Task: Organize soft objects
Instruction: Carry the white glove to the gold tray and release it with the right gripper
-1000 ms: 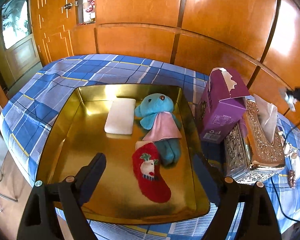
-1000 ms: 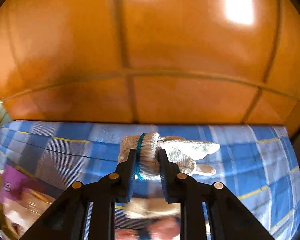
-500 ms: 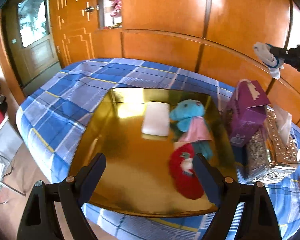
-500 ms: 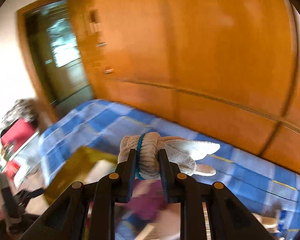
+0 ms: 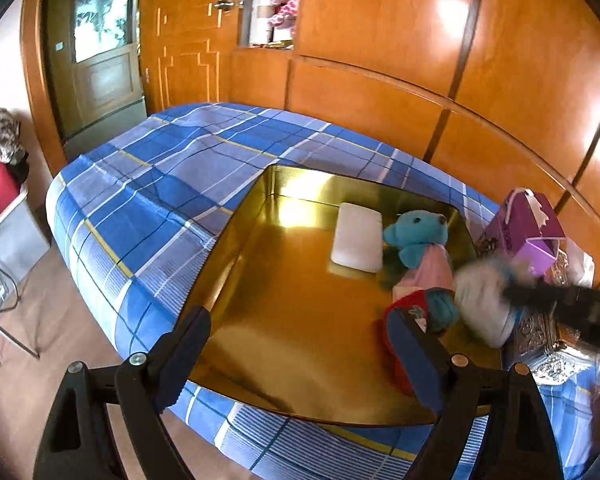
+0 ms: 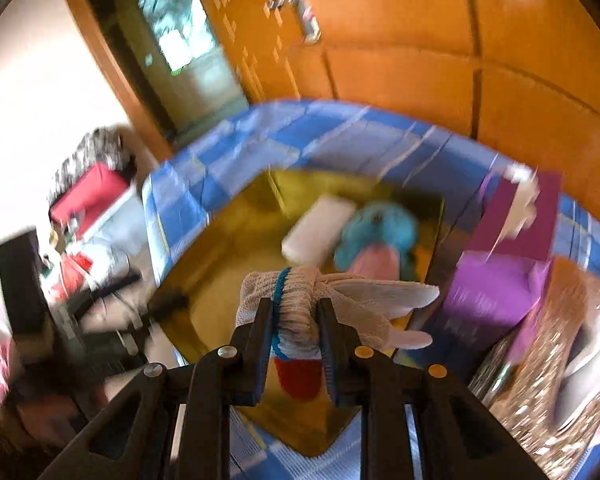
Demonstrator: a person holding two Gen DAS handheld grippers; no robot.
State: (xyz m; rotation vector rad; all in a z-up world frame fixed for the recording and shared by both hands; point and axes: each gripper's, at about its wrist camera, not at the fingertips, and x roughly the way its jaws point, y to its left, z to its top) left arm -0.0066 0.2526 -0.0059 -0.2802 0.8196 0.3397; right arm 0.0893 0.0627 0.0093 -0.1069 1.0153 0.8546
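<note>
Two hand-held grippers are working: the right hand-held gripper, clenched on a rolled knit glove, has swung from the wood-panelled wall to above the gold tray, so the drop-in is looking near. The left hand-held gripper is hanging released, empty. The tray is sitting on the plaid-covered surface, already holding a teddy, stocking and white pad.

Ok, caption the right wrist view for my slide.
Right gripper carries a knit glove over the gold tray of soft toys.
</note>
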